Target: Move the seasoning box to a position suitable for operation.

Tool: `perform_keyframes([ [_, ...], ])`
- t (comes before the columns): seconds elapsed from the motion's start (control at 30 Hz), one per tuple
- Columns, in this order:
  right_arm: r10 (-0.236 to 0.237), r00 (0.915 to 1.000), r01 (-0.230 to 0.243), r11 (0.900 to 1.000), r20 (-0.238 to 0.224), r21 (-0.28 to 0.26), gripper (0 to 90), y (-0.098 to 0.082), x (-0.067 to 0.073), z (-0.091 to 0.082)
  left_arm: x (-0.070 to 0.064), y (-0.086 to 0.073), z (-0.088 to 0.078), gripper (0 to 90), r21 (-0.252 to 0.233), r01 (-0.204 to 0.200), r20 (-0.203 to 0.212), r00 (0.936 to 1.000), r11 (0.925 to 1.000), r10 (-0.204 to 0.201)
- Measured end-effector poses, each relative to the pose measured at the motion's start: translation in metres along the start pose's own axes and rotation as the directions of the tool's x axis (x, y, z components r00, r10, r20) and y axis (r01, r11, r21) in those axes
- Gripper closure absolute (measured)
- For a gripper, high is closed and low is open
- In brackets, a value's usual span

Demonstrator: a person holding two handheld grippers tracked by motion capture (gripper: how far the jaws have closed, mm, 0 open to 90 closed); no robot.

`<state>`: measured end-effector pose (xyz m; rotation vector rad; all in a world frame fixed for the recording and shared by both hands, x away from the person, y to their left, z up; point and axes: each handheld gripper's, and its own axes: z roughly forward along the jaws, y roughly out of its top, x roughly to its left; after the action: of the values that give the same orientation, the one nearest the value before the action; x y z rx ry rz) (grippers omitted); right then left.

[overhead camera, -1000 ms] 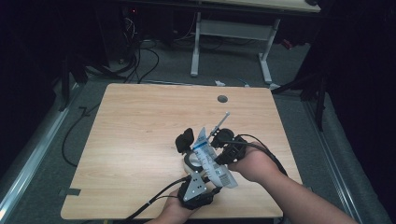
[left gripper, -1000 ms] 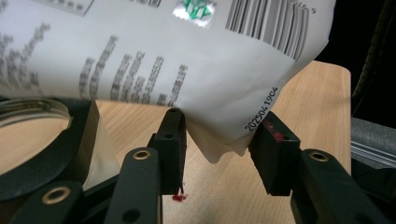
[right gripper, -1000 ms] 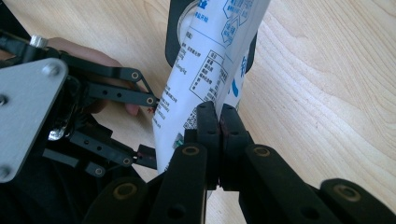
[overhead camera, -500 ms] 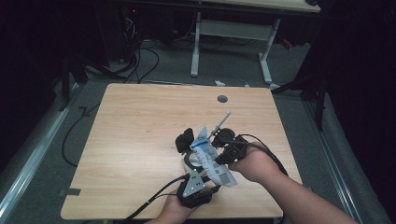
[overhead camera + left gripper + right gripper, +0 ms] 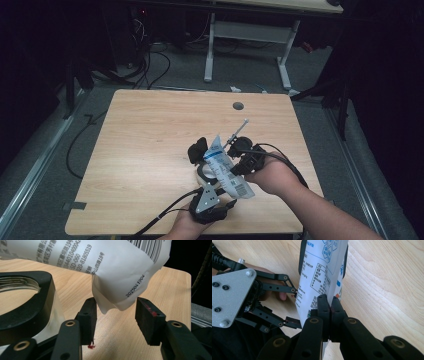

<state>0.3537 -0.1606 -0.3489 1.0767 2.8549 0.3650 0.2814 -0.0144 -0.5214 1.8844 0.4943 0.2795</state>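
Observation:
A white pouch [image 5: 227,170] with blue print and a barcode is held upright over the wooden table [image 5: 150,150]. My right gripper [image 5: 330,305] is shut on the pouch's edge [image 5: 319,272], coming in from the right in the high view [image 5: 234,164]. My left gripper [image 5: 116,312] is open, and its jaws have just been opening. The pouch's lower corner [image 5: 120,277] hangs between its pads without touching them. In the high view the left gripper [image 5: 220,184] sits below the pouch near the front edge.
A black ring with a clear body [image 5: 25,312] stands just left of the left gripper's jaws, and shows in the high view [image 5: 204,171] beside the pouch. A round hole [image 5: 238,106] is in the table's far side. A thin metal rod [image 5: 239,129] sticks out beyond the right gripper.

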Motion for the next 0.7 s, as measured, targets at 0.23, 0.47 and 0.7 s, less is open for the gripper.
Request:
perform_keyframes([
  [0.23,0.002,1.0,-0.002,1.0,-0.001,-0.007,89.4,0.001,-0.001,-0.004,0.0,0.001,-0.004,48.6,-0.002,-0.013,0.002,0.9999,0.9999,0.013],
  [0.47,-0.001,0.9999,0.001,1.0,0.012,-0.005,89.3,0.001,-0.004,-0.007,0.002,0.003,-0.01,46.9,0.012,-0.024,0.008,0.9997,0.9996,0.024],
  [0.7,0.004,0.9998,-0.004,1.0,0.019,0.0,89.4,0.001,-0.007,-0.007,0.005,-0.001,-0.028,46.1,0.01,-0.054,0.0,0.9985,0.9985,0.054],
])
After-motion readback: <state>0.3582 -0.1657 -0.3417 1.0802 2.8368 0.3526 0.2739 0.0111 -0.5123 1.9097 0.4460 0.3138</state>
